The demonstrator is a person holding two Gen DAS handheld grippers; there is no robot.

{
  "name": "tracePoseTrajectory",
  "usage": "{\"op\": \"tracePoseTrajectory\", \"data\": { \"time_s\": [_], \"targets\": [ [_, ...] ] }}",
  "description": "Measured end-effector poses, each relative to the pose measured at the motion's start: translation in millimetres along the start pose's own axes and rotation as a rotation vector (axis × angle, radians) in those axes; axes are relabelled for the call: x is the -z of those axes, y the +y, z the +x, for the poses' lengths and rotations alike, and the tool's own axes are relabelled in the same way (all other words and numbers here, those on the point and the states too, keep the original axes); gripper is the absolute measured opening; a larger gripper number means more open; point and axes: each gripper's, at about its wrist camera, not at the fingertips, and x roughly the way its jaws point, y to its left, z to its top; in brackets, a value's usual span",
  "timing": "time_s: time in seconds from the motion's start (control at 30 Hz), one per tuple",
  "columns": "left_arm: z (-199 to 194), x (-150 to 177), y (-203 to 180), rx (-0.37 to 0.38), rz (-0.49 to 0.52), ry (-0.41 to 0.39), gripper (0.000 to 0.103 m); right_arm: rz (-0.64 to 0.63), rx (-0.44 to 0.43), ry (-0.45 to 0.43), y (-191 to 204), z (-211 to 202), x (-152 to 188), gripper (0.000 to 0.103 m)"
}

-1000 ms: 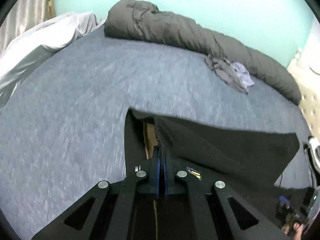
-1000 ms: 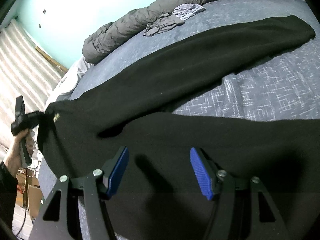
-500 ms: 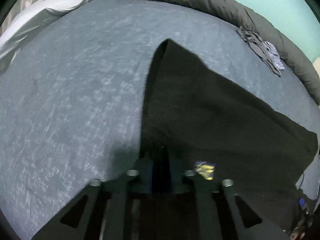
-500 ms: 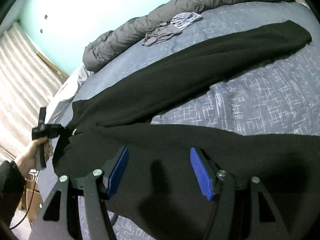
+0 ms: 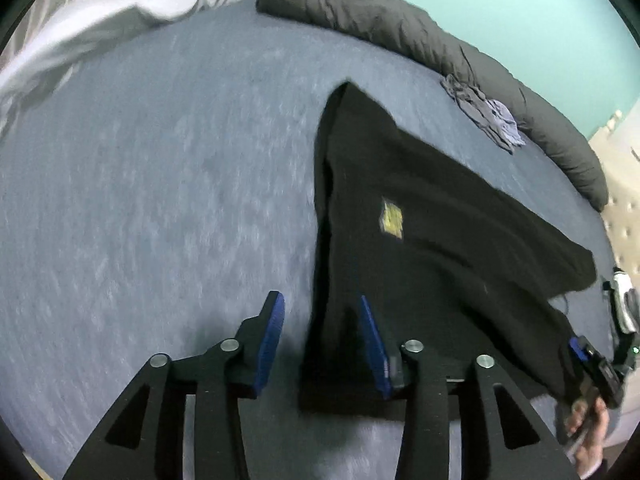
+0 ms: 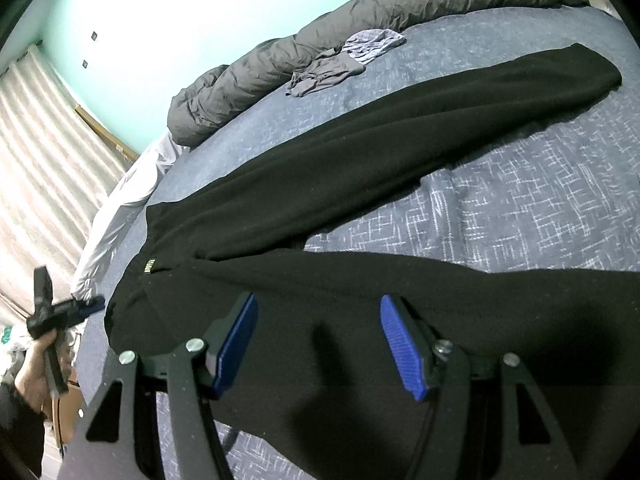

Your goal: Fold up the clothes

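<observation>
Black pants (image 5: 420,240) are lying spread on the bed (image 5: 160,184), both legs running away to the right w/ blue sheet showing between them in the right wrist view (image 6: 400,168). Left gripper (image 5: 320,332) is sitting low over the waist end w/ fingers spread, nothing pinched; its right finger (image 5: 374,344) is overlapping the pants' edge, but can't tell if it's touching cloth. Right gripper (image 6: 320,340) is hovering over the nearer leg, fingers spread wide, gripping nothing. Left wrist view is blurry, so the yellow label (image 5: 391,216) on the pants isn't readable; the same label is showing tiny near the waistband in the right view (image 6: 149,266). Nearer leg is getting cut off at the right frame edge in the right view. Only the right view is showing the full length of the far leg and the curtain (image 6: 44,152); only the left is showing the headboard (image 5: 624,184). Both are showing the grey duvet (image 5: 400,32) rolled along the far side w/ small crumpled clothes (image 5: 484,112) beside it, well apart from the pants. White sheet (image 5: 100,28) is bunching at the bed's far left corner.
</observation>
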Motion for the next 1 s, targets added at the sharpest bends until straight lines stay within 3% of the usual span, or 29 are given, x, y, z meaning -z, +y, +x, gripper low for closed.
{"op": "tracePoseTrajectory", "data": {
  "time_s": [0.07,0.37,0.57,0.6,0.67,0.77,1.0],
  "targets": [
    [-0.2,14.5,4.1,0.012,-0.028,0.019,0.053,-0.002,0.000,-0.001,0.9,-0.1,0.6,0.065],
    [6.6,62.1,14.6,0.062,-0.123,0.077,0.053,0.004,-0.005,-0.011,1.4,-2.5,0.0,0.065],
    [2.1,53.9,16.4,0.117,-0.173,0.012,0.052,0.003,-0.009,-0.010,1.5,-3.1,-0.2,0.065],
    [-1.1,52.0,15.7,0.119,-0.172,-0.001,0.049,0.004,-0.009,-0.009,0.4,-3.2,-0.1,0.065],
    [-7.6,48.2,14.2,0.124,-0.171,-0.027,0.022,0.005,-0.009,-0.006,-0.1,-2.7,-0.6,0.065],
    [-17.4,42.5,12.0,0.131,-0.168,-0.067,0.009,0.006,-0.008,-0.002,-0.6,-1.7,-1.0,0.065],
    [-37.7,30.6,7.7,0.143,-0.166,-0.153,0.005,0.005,-0.007,-0.004,-0.8,-2.3,-1.6,0.065]
  ]
}}
